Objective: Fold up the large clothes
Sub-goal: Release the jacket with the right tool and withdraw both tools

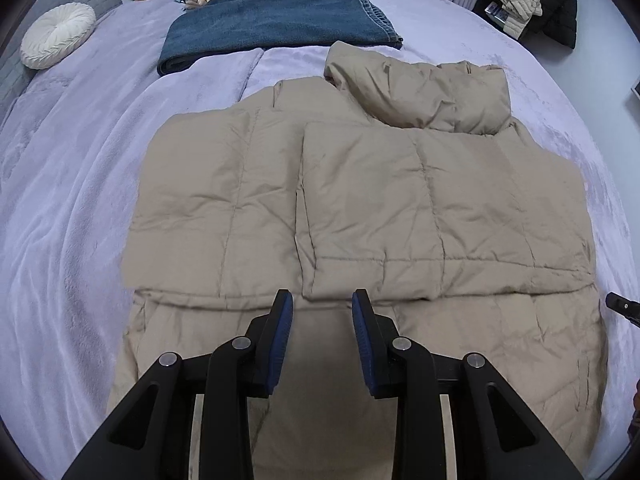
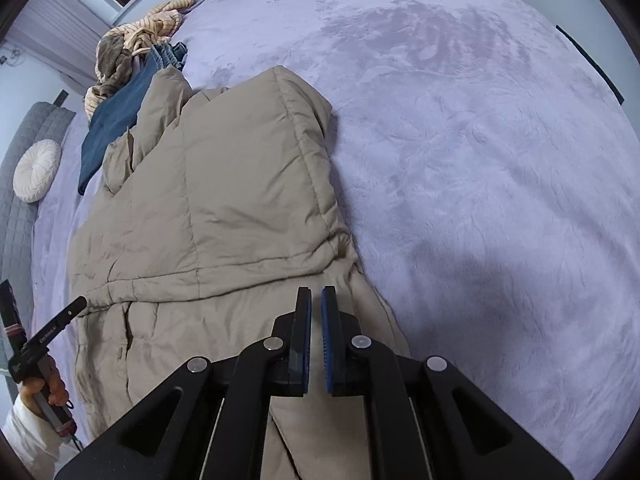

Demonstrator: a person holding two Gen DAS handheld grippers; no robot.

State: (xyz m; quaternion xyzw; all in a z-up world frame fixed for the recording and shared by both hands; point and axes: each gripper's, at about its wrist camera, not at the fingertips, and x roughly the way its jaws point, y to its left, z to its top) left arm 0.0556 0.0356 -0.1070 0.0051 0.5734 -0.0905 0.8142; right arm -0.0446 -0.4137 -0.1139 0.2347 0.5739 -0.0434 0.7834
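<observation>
- We find the quilted beige puffer jacket (image 1: 360, 208) part-folded on the lilac plush bed (image 1: 72, 200).
- Left tool (image 1: 322, 300) gapes empty; right tool (image 2: 316, 294) nearly closed, gripping nothing.
- Folded denim jeans (image 1: 276, 28) lie beyond.

The puffer jacket (image 1: 360, 208) is matt, quilted tan cloth, softly creased. Under it the bed cover (image 1: 72, 208) is lilac plush with brushed nap. At eleven o'clock lie denim jeans (image 1: 272, 28), coarse. The left gripper (image 1: 322, 300) is matt black plastic, with ribbed blue pads (image 1: 362, 320) and shiny metal pins (image 1: 401, 343).
</observation>
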